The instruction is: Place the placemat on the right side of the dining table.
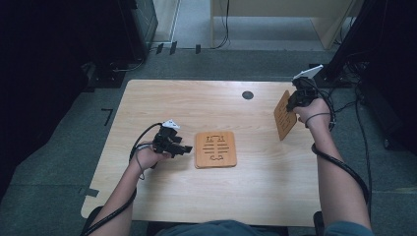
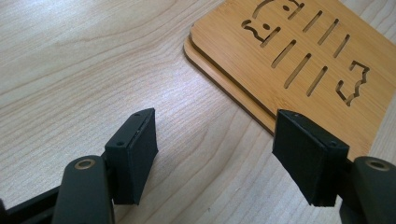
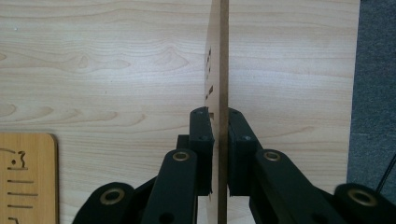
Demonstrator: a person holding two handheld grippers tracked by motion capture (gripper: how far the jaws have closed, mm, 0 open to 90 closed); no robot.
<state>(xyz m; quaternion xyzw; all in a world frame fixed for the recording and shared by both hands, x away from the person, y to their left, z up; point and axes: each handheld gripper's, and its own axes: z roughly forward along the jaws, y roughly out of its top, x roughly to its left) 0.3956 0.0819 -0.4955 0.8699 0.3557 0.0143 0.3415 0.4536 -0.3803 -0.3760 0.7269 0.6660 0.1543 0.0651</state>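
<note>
The right gripper (image 1: pixel 294 104) is pinching a trivet (image 1: pixel 284 116) edge-up at far right — the stack (image 1: pixel 215 149) is lying nearer the left gripper (image 1: pixel 181 148), whose jaws are spread.

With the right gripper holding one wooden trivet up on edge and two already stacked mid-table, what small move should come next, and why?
Probably carry the held trivet toward the stack. The right gripper clamps it edge-on, raised at the table's right side, apart from the stack, while the left gripper rests open beside the stack, holding nothing.
</note>
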